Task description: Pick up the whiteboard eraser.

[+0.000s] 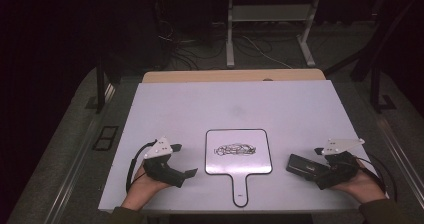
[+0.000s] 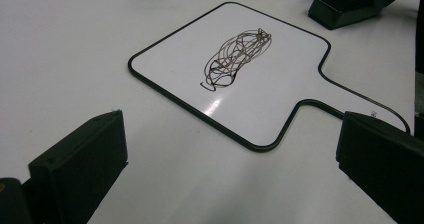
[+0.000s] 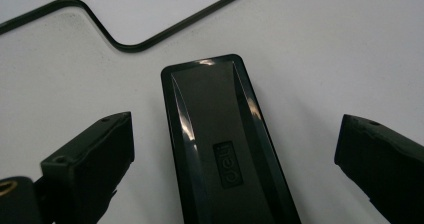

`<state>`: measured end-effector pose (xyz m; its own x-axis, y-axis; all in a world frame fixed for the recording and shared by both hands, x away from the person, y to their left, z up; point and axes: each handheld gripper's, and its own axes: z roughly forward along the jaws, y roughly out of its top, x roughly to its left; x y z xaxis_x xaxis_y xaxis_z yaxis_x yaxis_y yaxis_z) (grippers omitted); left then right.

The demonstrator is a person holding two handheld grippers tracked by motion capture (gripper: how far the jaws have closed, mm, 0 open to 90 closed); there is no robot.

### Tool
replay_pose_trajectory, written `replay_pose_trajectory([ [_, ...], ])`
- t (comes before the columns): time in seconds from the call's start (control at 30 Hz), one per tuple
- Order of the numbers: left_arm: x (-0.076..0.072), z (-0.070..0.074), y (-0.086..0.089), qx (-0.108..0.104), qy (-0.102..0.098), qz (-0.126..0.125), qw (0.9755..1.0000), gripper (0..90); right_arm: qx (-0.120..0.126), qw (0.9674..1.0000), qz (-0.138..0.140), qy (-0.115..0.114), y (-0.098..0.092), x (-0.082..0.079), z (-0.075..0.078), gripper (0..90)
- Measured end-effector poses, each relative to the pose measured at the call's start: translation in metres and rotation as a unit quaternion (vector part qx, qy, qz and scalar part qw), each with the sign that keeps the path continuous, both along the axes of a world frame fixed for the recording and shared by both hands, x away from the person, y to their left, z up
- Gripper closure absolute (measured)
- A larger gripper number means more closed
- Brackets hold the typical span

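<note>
Right gripper view: glossy black eraser [image 3: 227,144]

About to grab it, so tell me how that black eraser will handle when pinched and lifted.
The eraser looks like a rigid, glossy plastic block, so it may slip between the right gripper jaws, which stand open on either side of it. It lies flat and low on the table, so it is unlikely to roll or tip. It is probably light.
</note>
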<state>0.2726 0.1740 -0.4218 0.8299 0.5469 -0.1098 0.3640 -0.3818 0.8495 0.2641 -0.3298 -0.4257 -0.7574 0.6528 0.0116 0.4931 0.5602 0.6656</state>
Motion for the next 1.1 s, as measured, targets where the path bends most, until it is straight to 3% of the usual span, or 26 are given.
replay_pose_trajectory([
  [0.23,0.000,-0.001,-0.001,0.003,0.003,-0.002,1.0000,0.0,-0.026,0.9996,0.010,0.007,0.002,0.001,-0.003,1.2],
  [0.3,0.000,-0.001,0.000,0.003,0.003,-0.003,1.0000,0.0,-0.035,0.9992,0.015,0.011,0.002,0.002,-0.005,6.5],
  [0.53,0.000,-0.001,0.000,0.003,0.003,-0.003,1.0000,0.0,-0.048,0.9983,0.019,0.027,0.002,0.003,-0.009,9.0],
  [0.57,0.000,-0.001,0.000,0.003,0.003,-0.003,1.0000,0.0,-0.048,0.9983,0.019,0.027,0.002,0.003,-0.009,9.0],
  [0.6,0.000,-0.002,-0.001,0.002,0.003,-0.002,1.0000,0.0,-0.046,0.9980,0.026,0.033,0.002,0.003,-0.010,16.1],
  [0.77,0.000,-0.002,-0.001,0.003,0.003,-0.002,1.0000,0.0,-0.052,0.9976,0.025,0.037,0.002,0.004,-0.010,16.7],
  [1.1,0.000,-0.001,-0.001,0.001,0.002,-0.001,1.0000,0.0,-0.053,0.9967,0.042,0.046,0.003,0.008,-0.011,27.8],
])
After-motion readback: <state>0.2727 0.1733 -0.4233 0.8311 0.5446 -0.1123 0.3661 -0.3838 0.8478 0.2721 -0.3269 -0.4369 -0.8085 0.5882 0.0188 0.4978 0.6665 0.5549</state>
